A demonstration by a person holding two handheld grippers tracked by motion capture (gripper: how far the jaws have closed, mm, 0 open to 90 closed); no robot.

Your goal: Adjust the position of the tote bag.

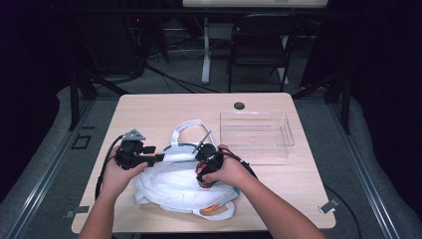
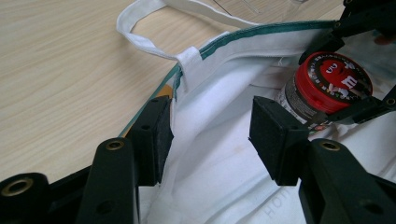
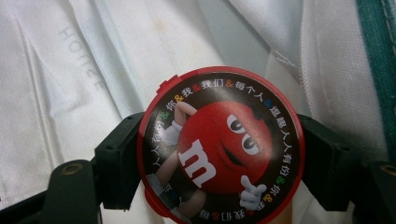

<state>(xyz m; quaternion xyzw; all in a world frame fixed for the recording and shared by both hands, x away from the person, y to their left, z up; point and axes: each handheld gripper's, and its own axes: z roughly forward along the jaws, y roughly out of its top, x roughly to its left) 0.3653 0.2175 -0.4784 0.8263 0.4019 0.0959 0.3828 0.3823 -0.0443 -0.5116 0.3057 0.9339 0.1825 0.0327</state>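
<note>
A clear plastic bin (image 1: 257,131) sits beside a chair (image 1: 261,44).

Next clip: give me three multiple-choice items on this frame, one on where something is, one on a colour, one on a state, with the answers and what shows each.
1. Where is the clear bin relative to the white bag?
A. On the table's far right, beyond the bag
B. Under the bag
C. On the floor

2. What colour is the can's lid?
A. Blue
B. Red
C. Yellow

3. What is the right claw doing?
A. Hanging open above the bin
B. Pinching a bag handle
C. Shut on the can

Answers: 1 A, the high view shows the bin on the table past the bag; 2 B, the lid is red in both gripper views; 3 C, its jaws press the can from both sides, while the left claw is open at the bag's mouth.
</note>
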